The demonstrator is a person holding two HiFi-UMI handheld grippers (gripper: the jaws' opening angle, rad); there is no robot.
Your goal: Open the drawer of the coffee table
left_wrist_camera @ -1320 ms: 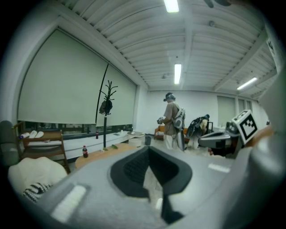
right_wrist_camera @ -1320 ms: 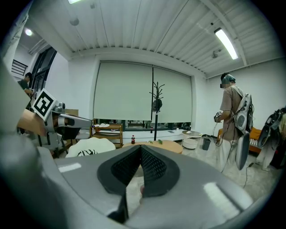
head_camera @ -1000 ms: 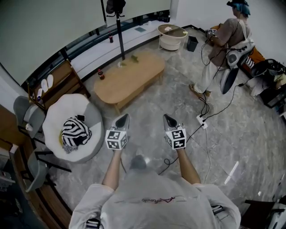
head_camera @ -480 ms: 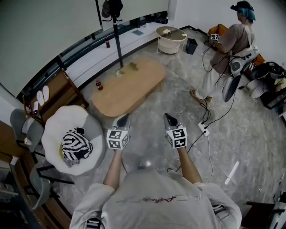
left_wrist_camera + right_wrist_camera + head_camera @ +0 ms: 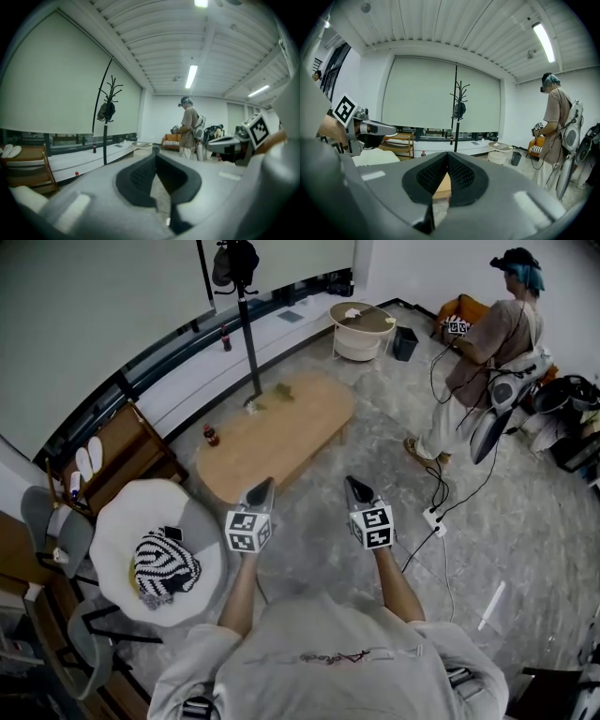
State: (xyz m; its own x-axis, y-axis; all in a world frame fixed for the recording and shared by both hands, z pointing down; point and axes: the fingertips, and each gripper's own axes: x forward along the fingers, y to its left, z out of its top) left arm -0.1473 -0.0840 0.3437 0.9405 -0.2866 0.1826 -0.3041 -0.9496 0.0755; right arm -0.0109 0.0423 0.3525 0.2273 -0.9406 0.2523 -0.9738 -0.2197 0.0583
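White round armchair (image 5: 117,512) with a striped cushion (image 5: 161,563) sits at 9 o'clock. At 12 o'clock, ahead of both grippers and apart from them, stands the oval wooden coffee table (image 5: 281,427) — its drawer does not show from here. The left gripper (image 5: 262,487) and the right gripper (image 5: 352,486) both have jaws pressed together, holding nothing. I judge the drawer rigid and light, sliding straight out — best taken at its handle or front edge.

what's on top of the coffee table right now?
On the coffee table: one small greenish item near the far edge, rest of the top bare. The coat stand's foot meets that edge; whether on or behind it is unclear. The tabletop hides anything beneath.
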